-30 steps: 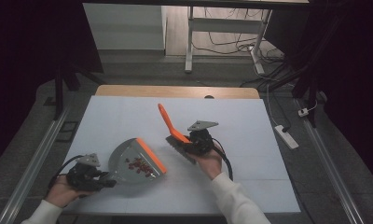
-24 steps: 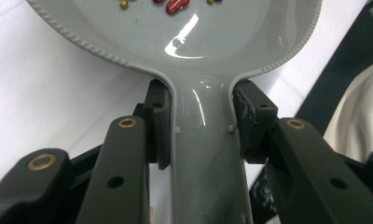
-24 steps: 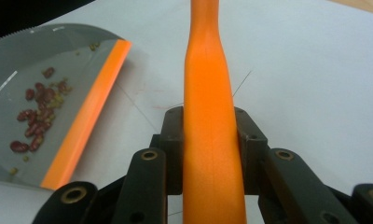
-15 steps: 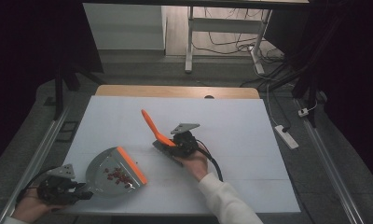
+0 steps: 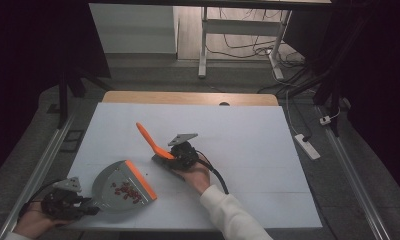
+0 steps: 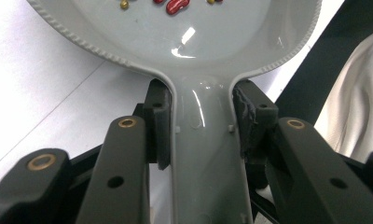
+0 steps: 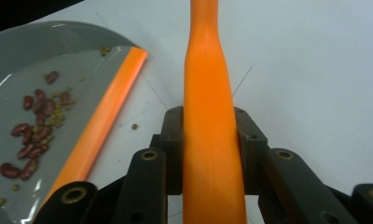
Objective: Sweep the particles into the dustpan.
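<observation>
Nearest the person, at the front-left corner of the white counter [image 5: 248,150], the left tool [image 5: 63,204] is clamped on the handle of the grey plastic dustpan with an orange rubber lip [image 5: 119,186]; the left gripper view shows both black pads pressing the handle's sides. The pan lies flat, lip toward the counter's middle, holding a small heap of red beans [image 7: 28,135] and little greenish grains.

Just beyond the lip, near the counter's centre, the right tool [image 5: 174,156] is clamped on the handle of the orange plastic hand brush [image 5: 149,137], its jaws gripping both sides.

To sweep well, the pan should be pressed flat so its lip seals against the counter, while the brush draws short strokes toward it.

Counted: one dustpan, one brush, two tools, roughly a dozen red beans in the pan, and one stray green grain [image 7: 134,126] on the counter beside the lip.
</observation>
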### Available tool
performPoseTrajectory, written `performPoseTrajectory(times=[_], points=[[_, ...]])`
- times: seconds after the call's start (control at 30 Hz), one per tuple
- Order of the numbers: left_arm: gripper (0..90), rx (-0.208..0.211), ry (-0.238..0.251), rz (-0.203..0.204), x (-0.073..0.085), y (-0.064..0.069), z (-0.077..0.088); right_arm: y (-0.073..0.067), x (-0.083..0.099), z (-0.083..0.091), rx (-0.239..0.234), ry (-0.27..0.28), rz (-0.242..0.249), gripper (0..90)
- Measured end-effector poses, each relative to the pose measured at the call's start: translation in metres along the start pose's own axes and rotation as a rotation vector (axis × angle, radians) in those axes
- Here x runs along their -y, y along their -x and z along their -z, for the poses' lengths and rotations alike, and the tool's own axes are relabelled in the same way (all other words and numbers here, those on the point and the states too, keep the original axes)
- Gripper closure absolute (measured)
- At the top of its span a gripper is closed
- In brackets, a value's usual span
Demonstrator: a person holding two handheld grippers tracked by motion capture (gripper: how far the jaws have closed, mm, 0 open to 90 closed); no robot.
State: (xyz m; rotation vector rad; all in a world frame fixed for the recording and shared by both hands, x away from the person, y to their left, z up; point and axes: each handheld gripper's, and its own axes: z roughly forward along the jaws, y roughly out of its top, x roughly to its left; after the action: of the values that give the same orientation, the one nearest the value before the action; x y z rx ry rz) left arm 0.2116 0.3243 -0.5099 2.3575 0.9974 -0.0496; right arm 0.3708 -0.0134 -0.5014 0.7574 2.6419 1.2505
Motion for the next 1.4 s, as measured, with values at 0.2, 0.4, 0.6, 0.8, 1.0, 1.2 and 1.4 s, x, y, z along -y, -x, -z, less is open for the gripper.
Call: performPoseTrajectory(times=[0.2,0.4,0.6,0.8,1.0,1.2,1.4], points=[[62.0,0.012,-0.009,0.006,-0.002,-0.002,-0.004,-0.012,-0.004,-0.007,-0.025,-0.028,0.017,69.3],[62.1,0.016,-0.005,0.007,-0.004,-0.002,-0.008,-0.031,-0.009,-0.014,-0.058,-0.058,0.05,69.3],[62.0,0.018,0.001,0.012,-0.004,-0.002,-0.01,-0.045,-0.011,-0.017,-0.139,-0.043,0.055,69.3],[62.0,0.018,0.008,0.014,-0.003,-0.002,-0.012,-0.035,-0.017,0.003,-0.126,0.034,0.025,69.3],[62.0,0.016,0.003,0.015,0.0,0.0,-0.009,-0.021,-0.015,0.006,-0.011,0.009,0.041,69.3],[62.1,0.01,-0.011,0.025,0.002,0.001,-0.003,-0.018,-0.013,-0.014,0.025,-0.026,0.052,69.3],[62.1,0.018,-0.017,0.027,-0.001,-0.001,-0.005,-0.041,-0.019,-0.03,-0.041,-0.053,0.084,69.4]])
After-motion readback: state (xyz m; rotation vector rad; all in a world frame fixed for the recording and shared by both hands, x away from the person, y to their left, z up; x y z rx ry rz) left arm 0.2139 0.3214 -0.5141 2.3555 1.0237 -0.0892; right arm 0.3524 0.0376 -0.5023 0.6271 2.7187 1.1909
